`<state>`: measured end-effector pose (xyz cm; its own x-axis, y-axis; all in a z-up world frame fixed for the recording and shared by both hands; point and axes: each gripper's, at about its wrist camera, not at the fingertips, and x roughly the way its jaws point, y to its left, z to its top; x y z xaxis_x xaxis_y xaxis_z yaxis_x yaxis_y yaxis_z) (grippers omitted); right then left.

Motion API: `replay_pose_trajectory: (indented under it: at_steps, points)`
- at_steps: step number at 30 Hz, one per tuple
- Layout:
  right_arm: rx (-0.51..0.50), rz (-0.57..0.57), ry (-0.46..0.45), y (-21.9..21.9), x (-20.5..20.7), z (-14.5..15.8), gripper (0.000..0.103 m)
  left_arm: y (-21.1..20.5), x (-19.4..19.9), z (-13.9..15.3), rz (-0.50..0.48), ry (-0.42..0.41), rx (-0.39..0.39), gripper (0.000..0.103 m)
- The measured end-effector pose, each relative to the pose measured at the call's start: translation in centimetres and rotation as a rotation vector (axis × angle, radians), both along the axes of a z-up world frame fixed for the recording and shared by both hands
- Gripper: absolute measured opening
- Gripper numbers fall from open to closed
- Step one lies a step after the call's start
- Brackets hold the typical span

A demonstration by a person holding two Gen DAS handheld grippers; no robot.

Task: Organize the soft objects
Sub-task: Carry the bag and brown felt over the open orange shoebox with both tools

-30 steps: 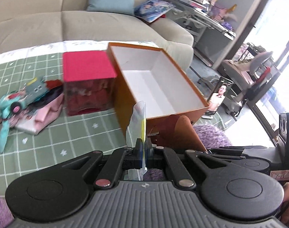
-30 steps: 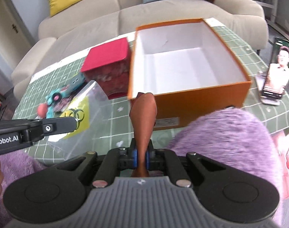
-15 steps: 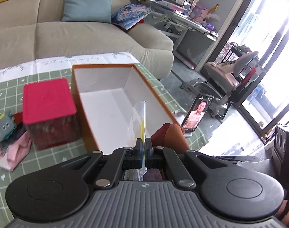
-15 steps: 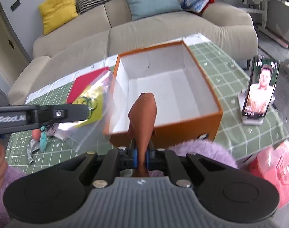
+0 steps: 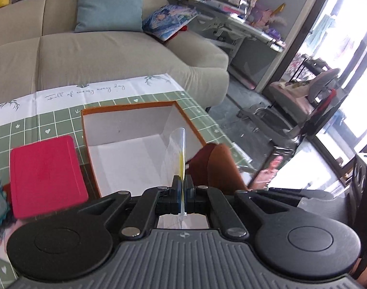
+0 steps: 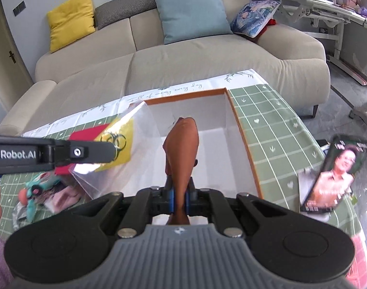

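Clear crinkly bag [image 6: 125, 144], now over box [image 6: 241, 130].

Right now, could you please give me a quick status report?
Left gripper shut on clear bag. Right gripper shut on brown cloth. Both above open orange box.

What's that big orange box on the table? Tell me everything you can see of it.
The orange box is an open rectangular carton with no lid on it, seemingly cardboard, orange outside and plain white inside, and looks empty. It sits upright on the green checked tablecloth, beside a red-topped container. Both claws hover above it, not touching.
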<state>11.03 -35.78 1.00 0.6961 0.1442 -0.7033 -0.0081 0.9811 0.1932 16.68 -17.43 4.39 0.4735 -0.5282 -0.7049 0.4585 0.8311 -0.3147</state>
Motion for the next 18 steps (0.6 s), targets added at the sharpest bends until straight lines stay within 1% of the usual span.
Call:
replay_pose_trajectory:
  at_steps: [4,9,11,14,18]
  points:
    - [-0.017,0.009,-0.002,-0.3,3.4,-0.9,0.006,-1.2,2.8,-1.1,-0.004,0.01,0.048,0.002]
    - [-0.04,0.04,0.025,-0.2,8.3,-2.7,0.006,-2.0,6.7,-2.7,-0.013,0.031,0.105,0.002]
    - [-0.029,0.043,0.042,-0.1,10.4,-3.5,0.006,-2.4,8.5,-3.4,-0.017,0.042,0.135,0.002]
    - [0.014,0.044,0.089,-0.2,13.4,-4.8,0.006,-3.0,10.7,-4.6,-0.026,0.058,0.205,0.002]
    - [0.001,0.048,0.129,0.6,16.3,-6.6,0.006,-3.3,13.0,-5.9,-0.018,0.075,0.26,0.002]
